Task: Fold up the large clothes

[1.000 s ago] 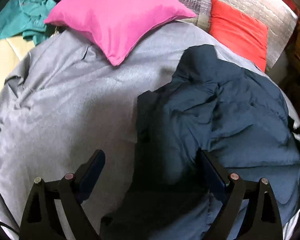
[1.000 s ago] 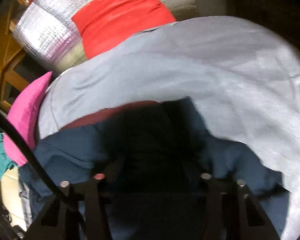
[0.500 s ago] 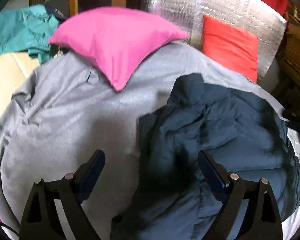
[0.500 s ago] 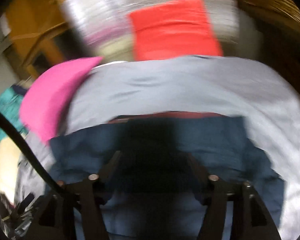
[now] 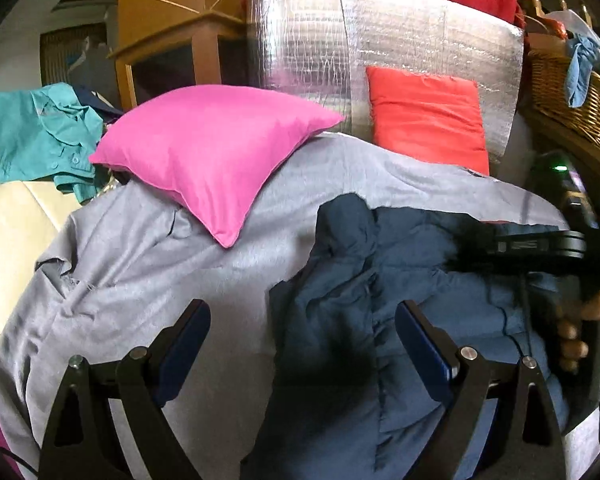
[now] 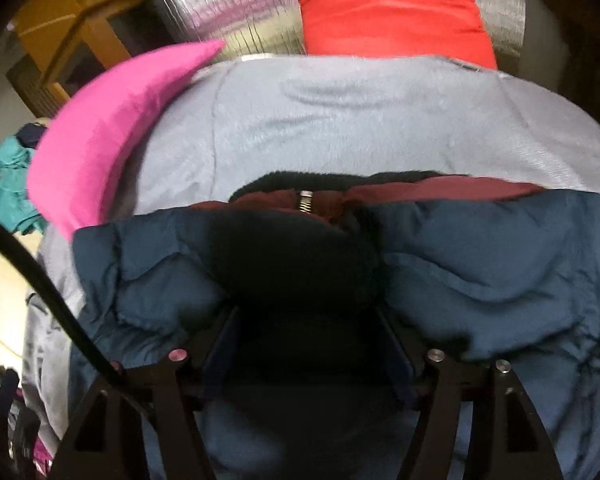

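While the navy puffer jacket (image 5: 400,320) lies bunched on the right half of a grey bedspread (image 5: 148,280), its maroon lining and a metal zipper pull (image 6: 306,202) show at the far edge in the right wrist view. A black fleecy part of the jacket sits between the fingers of the right gripper (image 6: 306,344), whose jaws are opening; the pads stand apart at either side of that dark fabric and do not visibly press on it. In the left wrist view this gripper reaches in from the right over the jacket, with a person's fingers (image 5: 572,332) wrapped around its handle. The left gripper (image 5: 302,332) hangs released above the jacket's left edge, jaws wide, nothing between them. Beyond the jacket a pink pillow (image 5: 216,152) rests on the bedspread, and an orange-red cushion (image 5: 424,120) leans against a silver foil panel (image 5: 320,40). A teal shirt (image 5: 36,132) lies crumpled at far left, and a wicker basket (image 5: 572,92) sits at upper right.
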